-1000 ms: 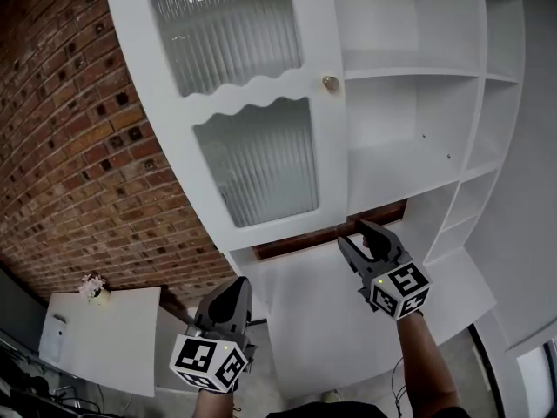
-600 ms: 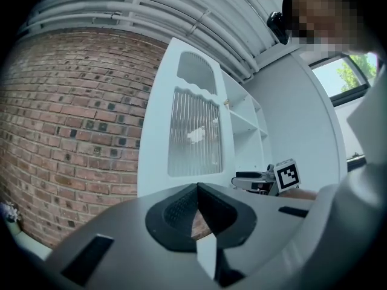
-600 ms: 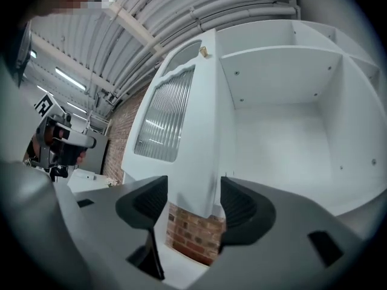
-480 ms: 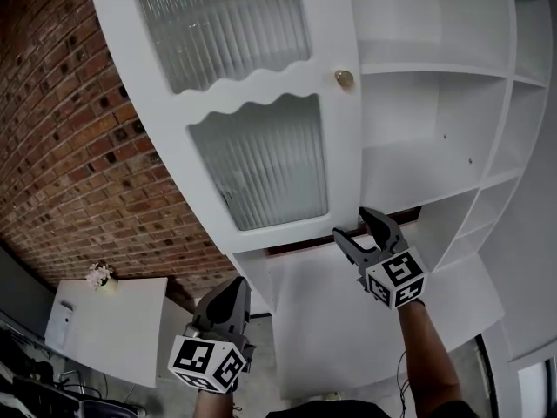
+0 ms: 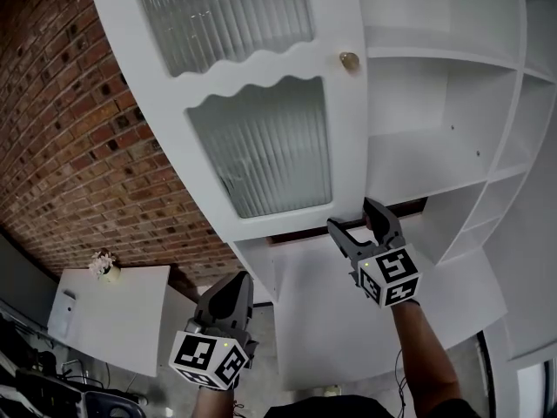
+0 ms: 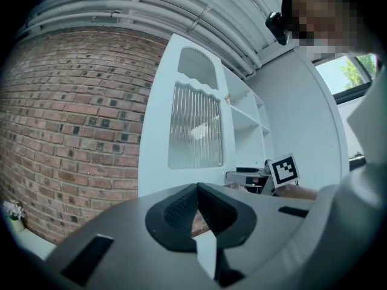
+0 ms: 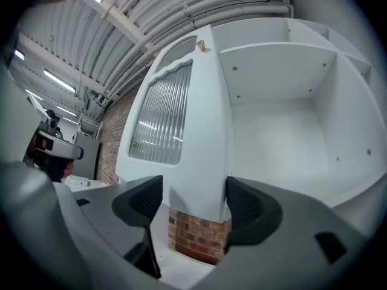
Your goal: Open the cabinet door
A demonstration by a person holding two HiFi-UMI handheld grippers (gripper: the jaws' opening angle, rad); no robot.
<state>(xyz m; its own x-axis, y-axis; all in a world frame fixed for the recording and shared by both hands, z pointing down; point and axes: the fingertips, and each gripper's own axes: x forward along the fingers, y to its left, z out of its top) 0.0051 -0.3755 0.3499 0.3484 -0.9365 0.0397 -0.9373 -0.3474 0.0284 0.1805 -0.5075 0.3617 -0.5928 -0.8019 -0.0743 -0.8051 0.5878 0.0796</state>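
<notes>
The white cabinet door [image 5: 261,146] has two ribbed glass panels and a small brass knob [image 5: 349,60], and it stands swung open. My right gripper [image 5: 359,219] is at the door's lower corner with its jaws opening. In the right gripper view the door's edge [image 7: 205,162] stands between the spread pads [image 7: 144,201], with a gap on the left side. My left gripper [image 5: 233,290] hangs lower left, away from the door, shut on nothing. In the left gripper view its tips [image 6: 196,207] meet, and the right gripper [image 6: 242,175] shows beyond them.
Bare white shelves [image 5: 435,120] fill the cabinet to the right of the door. A brick wall [image 5: 78,146] runs along the left. Below it stands a white table [image 5: 113,320] with a small flower pot [image 5: 104,266]. A white counter [image 5: 322,312] lies under the grippers.
The right gripper's jaws have spread apart at the door's lower edge and it has shifted slightly along it. The left gripper has stayed where it was.
</notes>
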